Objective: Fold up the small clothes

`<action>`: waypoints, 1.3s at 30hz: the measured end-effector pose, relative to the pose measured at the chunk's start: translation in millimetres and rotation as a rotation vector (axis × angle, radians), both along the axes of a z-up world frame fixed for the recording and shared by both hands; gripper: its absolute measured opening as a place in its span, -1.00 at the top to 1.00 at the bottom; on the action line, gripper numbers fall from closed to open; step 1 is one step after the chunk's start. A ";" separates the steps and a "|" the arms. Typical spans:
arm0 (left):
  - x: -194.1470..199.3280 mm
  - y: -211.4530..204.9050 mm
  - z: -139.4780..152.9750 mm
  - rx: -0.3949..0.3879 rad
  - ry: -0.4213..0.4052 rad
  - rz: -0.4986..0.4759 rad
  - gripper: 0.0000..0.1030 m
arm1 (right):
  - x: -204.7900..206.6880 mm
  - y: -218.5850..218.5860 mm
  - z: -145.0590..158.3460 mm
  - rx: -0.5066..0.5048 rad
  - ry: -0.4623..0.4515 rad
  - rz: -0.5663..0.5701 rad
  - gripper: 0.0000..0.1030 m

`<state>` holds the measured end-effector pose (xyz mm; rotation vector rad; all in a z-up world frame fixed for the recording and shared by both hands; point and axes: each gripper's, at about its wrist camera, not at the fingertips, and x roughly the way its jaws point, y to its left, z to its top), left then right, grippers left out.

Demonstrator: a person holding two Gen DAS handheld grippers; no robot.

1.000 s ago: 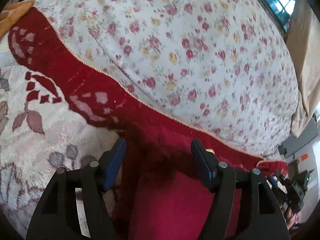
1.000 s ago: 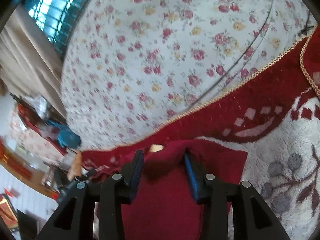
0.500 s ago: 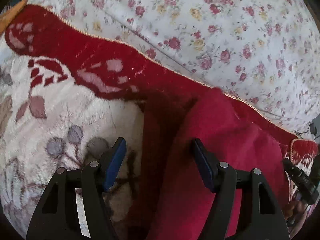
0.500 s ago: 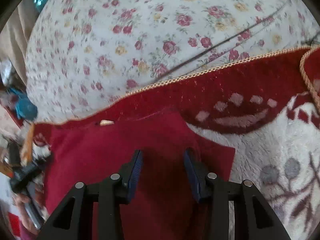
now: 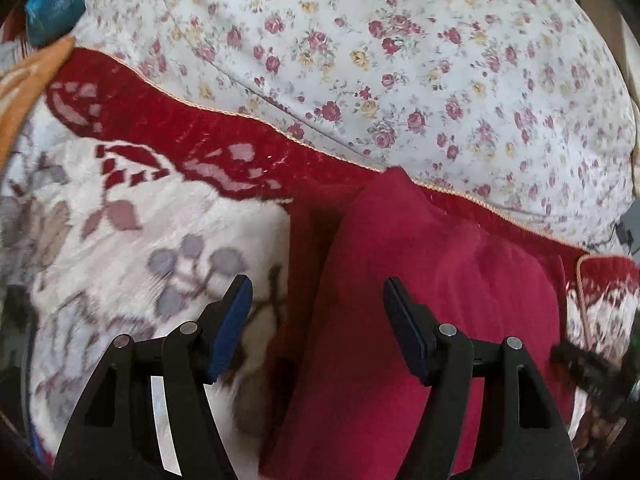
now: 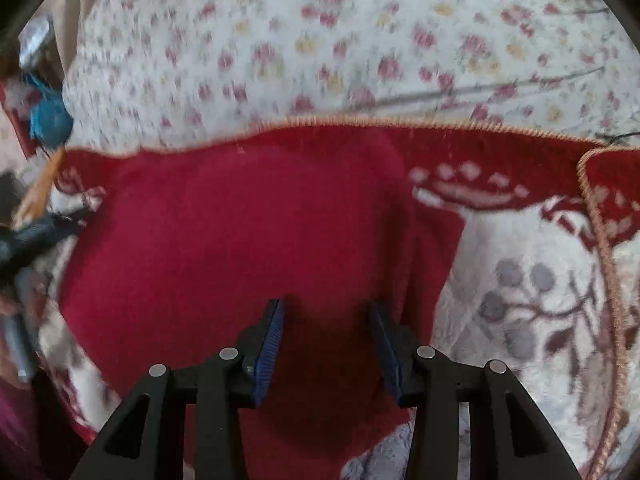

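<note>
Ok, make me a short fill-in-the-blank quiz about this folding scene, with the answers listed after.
1. The garment being folded is ____ in colour.
2. It lies on a plush blanket with a red border and a cream ____.
3. Both the left hand-held gripper and the right hand-held gripper have their jaws ____.
4. The bedsheet beyond the blanket has a ____ print.

Answers: red; centre; open; floral
</note>
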<state>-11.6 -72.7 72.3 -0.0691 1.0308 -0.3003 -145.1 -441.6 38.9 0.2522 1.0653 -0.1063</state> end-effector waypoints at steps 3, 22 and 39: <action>-23.3 8.7 13.6 -0.012 -0.018 -0.011 -0.32 | -3.5 5.2 12.1 -0.020 -0.013 -0.030 0.15; -40.8 39.4 -36.8 -0.016 0.133 -0.036 -0.32 | 142.3 205.4 14.5 0.038 -0.113 0.335 0.08; -28.2 40.9 -35.2 -0.055 0.129 -0.032 -0.41 | 229.9 254.3 -10.4 -0.061 -0.026 0.401 0.07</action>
